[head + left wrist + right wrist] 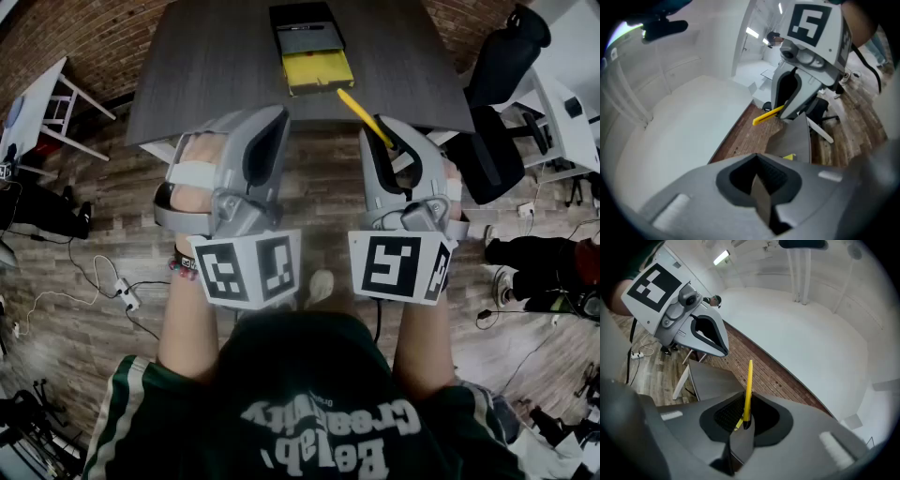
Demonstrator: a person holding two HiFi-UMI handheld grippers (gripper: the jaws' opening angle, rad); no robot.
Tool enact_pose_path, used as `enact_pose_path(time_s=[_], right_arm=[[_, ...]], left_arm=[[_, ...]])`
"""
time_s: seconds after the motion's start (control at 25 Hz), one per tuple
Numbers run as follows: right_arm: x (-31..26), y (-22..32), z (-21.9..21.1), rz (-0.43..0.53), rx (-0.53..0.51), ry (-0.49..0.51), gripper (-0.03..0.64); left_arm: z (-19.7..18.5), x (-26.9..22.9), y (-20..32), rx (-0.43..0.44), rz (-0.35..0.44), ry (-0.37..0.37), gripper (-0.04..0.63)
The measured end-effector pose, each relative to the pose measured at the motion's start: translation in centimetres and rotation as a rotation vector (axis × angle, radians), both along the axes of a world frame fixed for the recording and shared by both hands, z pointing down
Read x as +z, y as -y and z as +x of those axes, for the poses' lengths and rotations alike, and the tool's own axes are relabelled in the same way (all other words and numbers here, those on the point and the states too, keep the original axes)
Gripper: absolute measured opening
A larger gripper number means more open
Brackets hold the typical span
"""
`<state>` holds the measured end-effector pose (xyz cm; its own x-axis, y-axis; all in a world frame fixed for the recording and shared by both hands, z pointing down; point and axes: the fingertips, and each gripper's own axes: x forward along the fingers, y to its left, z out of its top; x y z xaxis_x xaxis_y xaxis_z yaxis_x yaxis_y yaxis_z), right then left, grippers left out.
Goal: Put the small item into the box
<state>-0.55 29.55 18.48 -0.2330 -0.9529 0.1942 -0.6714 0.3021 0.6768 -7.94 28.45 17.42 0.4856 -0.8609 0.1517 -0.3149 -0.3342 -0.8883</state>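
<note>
At centre left of the head view, the left gripper point(265, 131) has its jaws pressed together on nothing. At top centre the yellow box point(319, 67) sits on the dark table point(206, 66). Just right of centre, the right gripper point(394, 141) pinches the thin yellow stick point(361, 112), whose free end is near the box's lower right corner.

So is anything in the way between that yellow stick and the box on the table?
Nothing visible is. The right gripper is clamped on the yellow stick, which points toward the box; only bare table shows between them.
</note>
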Motion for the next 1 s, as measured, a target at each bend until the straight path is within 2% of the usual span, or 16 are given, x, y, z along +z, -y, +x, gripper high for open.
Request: enact_pose_path(time_s=[0.24, 1.0], right_arm=[[1.1, -0.1, -0.6, -0.038, -0.005, -0.002, 0.057], [0.9, -0.1, -1.7, -0.054, -0.021, 0.021, 0.057]], left_arm=[[-0.6, 2.1, 0.2, -0.011, -0.064, 0.026, 0.002], [-1.5, 2.4, 0.5, -0.018, -0.105, 0.017, 0.002]])
